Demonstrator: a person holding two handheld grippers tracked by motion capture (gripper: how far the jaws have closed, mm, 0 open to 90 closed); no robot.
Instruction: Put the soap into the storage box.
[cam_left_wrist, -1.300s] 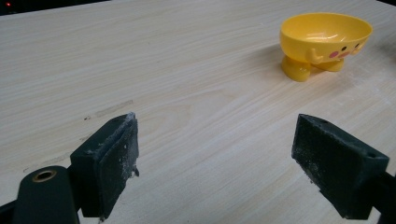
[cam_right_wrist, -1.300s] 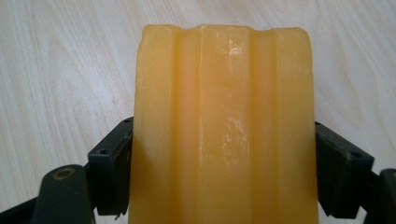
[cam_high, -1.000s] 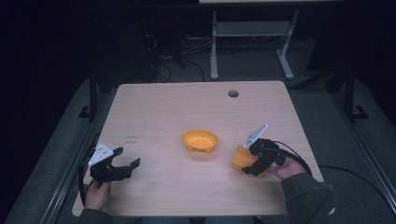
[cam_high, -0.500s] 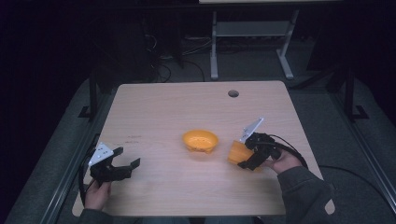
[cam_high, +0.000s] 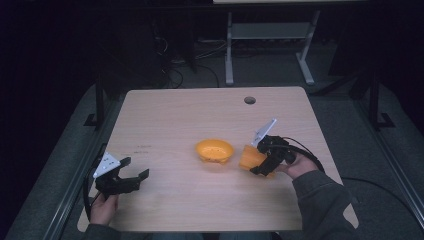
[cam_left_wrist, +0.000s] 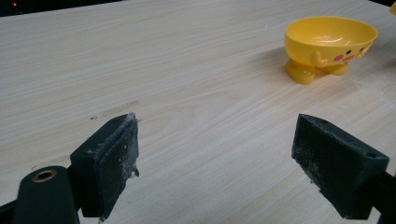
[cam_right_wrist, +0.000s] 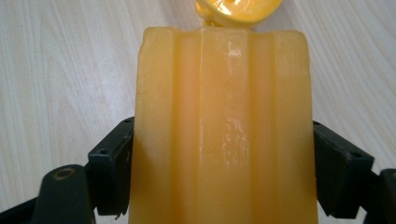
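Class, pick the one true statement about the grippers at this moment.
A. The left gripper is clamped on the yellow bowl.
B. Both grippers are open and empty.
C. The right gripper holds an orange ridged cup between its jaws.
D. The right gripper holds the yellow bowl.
C: in the right gripper view both jaws press the sides of the orange ridged cup, while the left gripper is open and the yellow bowl stands free on the table.

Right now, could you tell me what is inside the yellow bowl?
The visible part of the yellow bowl's inside looks empty from the left gripper view; its near wall hides the bottom, so something small there cannot be ruled out.
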